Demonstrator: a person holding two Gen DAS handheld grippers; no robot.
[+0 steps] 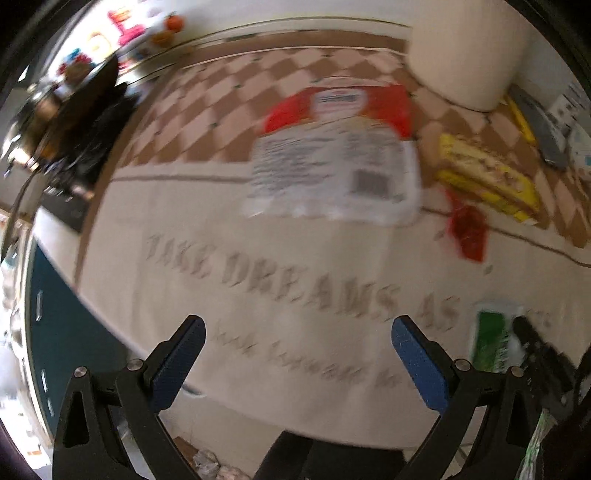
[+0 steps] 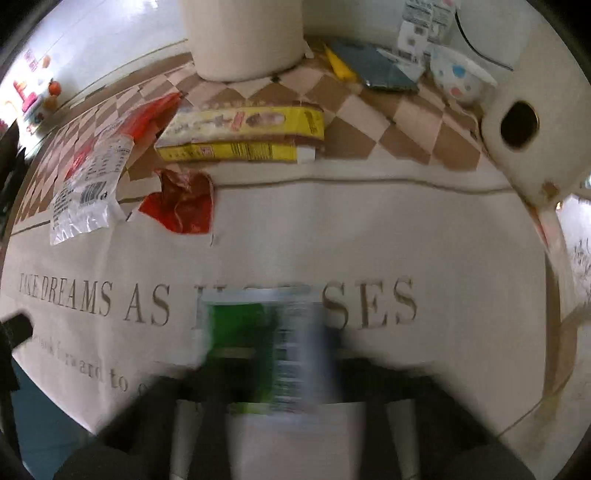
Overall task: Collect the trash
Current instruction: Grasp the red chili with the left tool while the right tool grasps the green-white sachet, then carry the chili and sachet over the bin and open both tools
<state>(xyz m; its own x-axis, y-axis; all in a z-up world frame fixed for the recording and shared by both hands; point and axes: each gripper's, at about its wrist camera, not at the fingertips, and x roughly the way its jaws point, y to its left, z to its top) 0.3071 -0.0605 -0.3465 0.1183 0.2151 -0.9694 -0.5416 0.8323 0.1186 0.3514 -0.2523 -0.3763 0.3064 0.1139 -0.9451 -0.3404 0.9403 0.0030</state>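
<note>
**Right claw clamped on a green wrapper, left claw wide open above the table**

The right claw [image 2: 266,354] is badly blurred in its own view, but a green wrapper [image 2: 258,350] with white edges and small printed lines sits right at its tip, and the jaws are closed down on it. The left claw [image 1: 297,354] stands wide, its two blue-padded fingers [image 1: 177,365] spread with nothing between them, pointing down at the cream tablecloth [image 1: 184,295] printed with large grey letters.

More trash lies beyond both claws. Ahead of the left claw is a large clear and red plastic bag [image 1: 336,155] with a barcode and a block of printed text. To the right of that is a crumpled red wrapper [image 1: 467,229], and just past it a flat yellow box [image 1: 487,181].

The left view alone shows the green wrapper [image 1: 493,339] from the side, low and to the right of the left claw, with the dark frame of the right claw [image 1: 543,354] at it. It also shows the teal edge [image 1: 62,317] beyond the cloth on the left.

The right view alone shows, far ahead and to the right of its claw, a spotted bowl [image 2: 458,77], a white roll [image 2: 532,122] with a dark core, a grey pouch [image 2: 376,70] and a white carton [image 2: 424,26]. A wide white cylinder [image 2: 243,37] stands straight ahead on the brown checked part of the cloth.
</note>
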